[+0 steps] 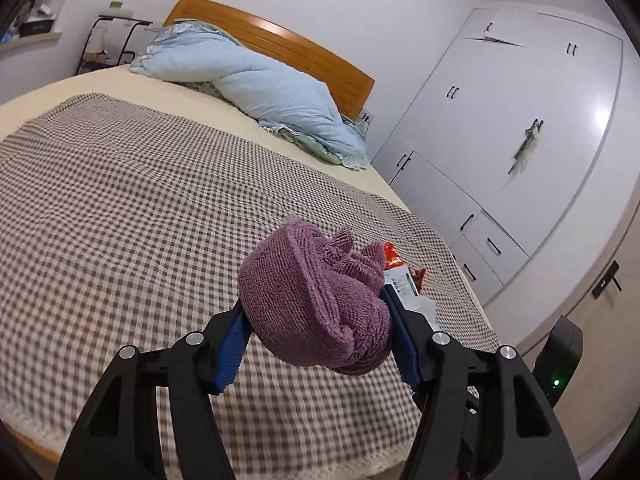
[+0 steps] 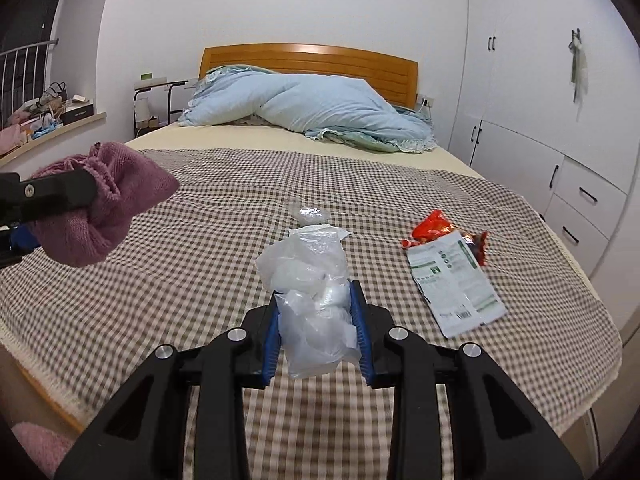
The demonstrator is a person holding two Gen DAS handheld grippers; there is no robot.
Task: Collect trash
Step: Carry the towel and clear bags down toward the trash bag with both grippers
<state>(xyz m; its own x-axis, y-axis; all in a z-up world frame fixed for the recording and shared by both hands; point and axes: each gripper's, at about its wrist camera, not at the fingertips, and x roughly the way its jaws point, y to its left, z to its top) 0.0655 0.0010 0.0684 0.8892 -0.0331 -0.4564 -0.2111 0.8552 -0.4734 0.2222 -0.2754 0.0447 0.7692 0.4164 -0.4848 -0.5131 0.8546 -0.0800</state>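
A checked blanket [image 2: 224, 216] is spread over the bed [image 2: 280, 136]. A pale blue duvet [image 2: 320, 108] is heaped against the far wooden headboard [image 2: 312, 60]. White wardrobes [image 2: 520, 80] are seen on the right.

bedroom with plain white walls [image 2: 280, 8]. a bed [image 2: 460, 168] with a wooden headboard [image 2: 312, 58] is occupying the centre, a brown-checked cover [image 1: 120, 184] lying across it and a pale blue duvet [image 2: 320, 112] bunching by the headboard. white wardrobes [image 1: 520, 120] are lining the right side, light glaring on one door.
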